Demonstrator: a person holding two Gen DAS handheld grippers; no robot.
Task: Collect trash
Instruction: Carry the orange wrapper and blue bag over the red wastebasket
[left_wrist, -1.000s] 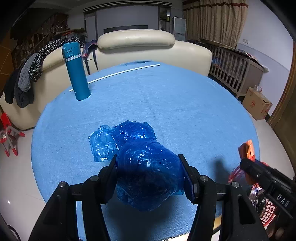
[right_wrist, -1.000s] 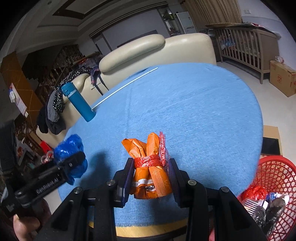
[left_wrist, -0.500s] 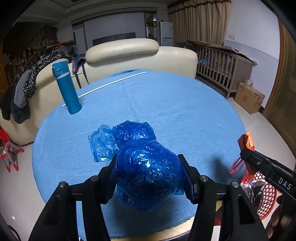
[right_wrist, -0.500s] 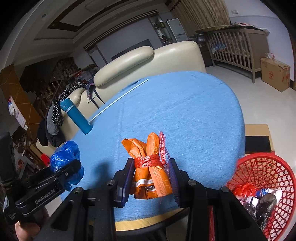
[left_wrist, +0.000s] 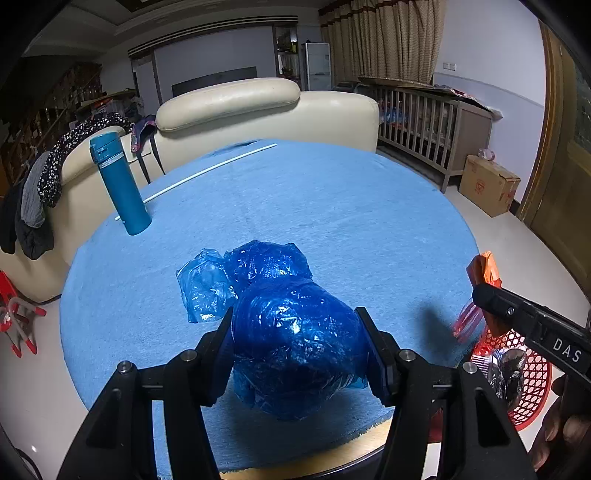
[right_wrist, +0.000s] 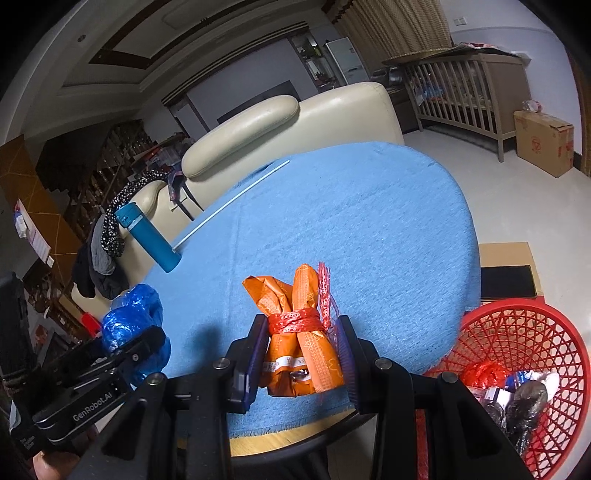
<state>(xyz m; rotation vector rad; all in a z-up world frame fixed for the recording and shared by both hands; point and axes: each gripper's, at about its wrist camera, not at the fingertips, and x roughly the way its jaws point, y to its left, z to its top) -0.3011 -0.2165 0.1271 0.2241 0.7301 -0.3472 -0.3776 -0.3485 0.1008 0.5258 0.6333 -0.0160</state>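
Left wrist view: left gripper (left_wrist: 297, 345) clamps a crumpled blue plastic bag (left_wrist: 295, 332) at lower centre; right gripper (right_wrist: 301, 354) pinches an orange wrapper bundle (right_wrist: 301, 332), red basket (right_wrist: 532, 332) lower right.

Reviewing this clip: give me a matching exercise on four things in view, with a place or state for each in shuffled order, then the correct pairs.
Things:
1. blue plastic bag
2. orange bundle
3. teal bottle
4. red basket

Places or states:
A. on the floor beside the table, trash already inside
B. standing upright on the table's far left edge
C. clamped in the right gripper
D. clamped in the left gripper

Pairs: 1-D, 2-C, 3-B, 4-A
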